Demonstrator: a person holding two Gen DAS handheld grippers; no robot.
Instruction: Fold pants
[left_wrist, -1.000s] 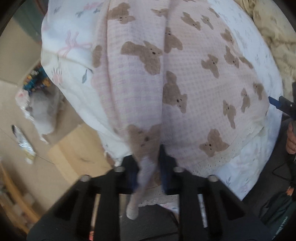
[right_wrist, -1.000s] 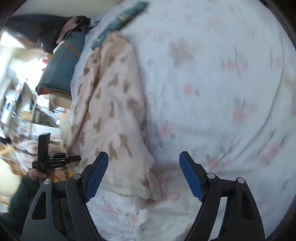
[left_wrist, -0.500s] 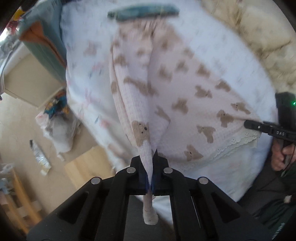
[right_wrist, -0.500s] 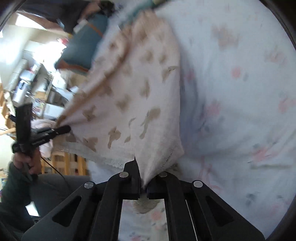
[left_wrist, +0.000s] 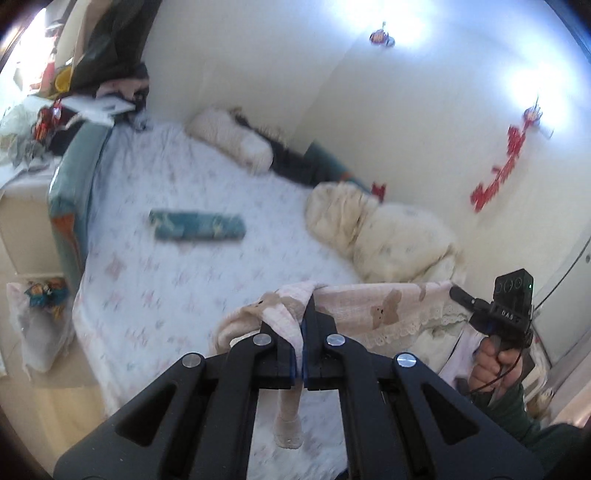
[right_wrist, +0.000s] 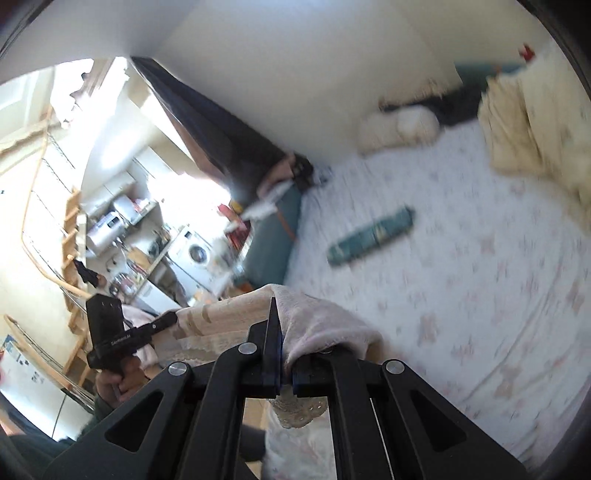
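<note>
The pants (left_wrist: 384, 306) are pale pink with brown bear prints and a lace hem. They are lifted off the bed and stretched between my two grippers. My left gripper (left_wrist: 302, 332) is shut on one corner of the pants; fabric drapes over its fingers and a cuff hangs below. My right gripper (right_wrist: 282, 354) is shut on the other corner of the pants (right_wrist: 314, 321). In the left wrist view the right gripper (left_wrist: 461, 295) shows at the far end of the hem. In the right wrist view the left gripper (right_wrist: 170, 318) shows at the left end.
The bed sheet (left_wrist: 177, 266) is white with a faint floral print. A rolled teal cloth (left_wrist: 197, 225) lies mid-bed. A cream quilt (left_wrist: 388, 232) and a pillow (left_wrist: 232, 138) lie at the far side. A teal bed edge (left_wrist: 70, 206) and floor clutter (left_wrist: 40, 314) are left.
Both grippers have lifted the pants up off the bed and pulled the hem taut between them. The cameras now look across the bed toward the wall. A second ago the right gripper was open.
</note>
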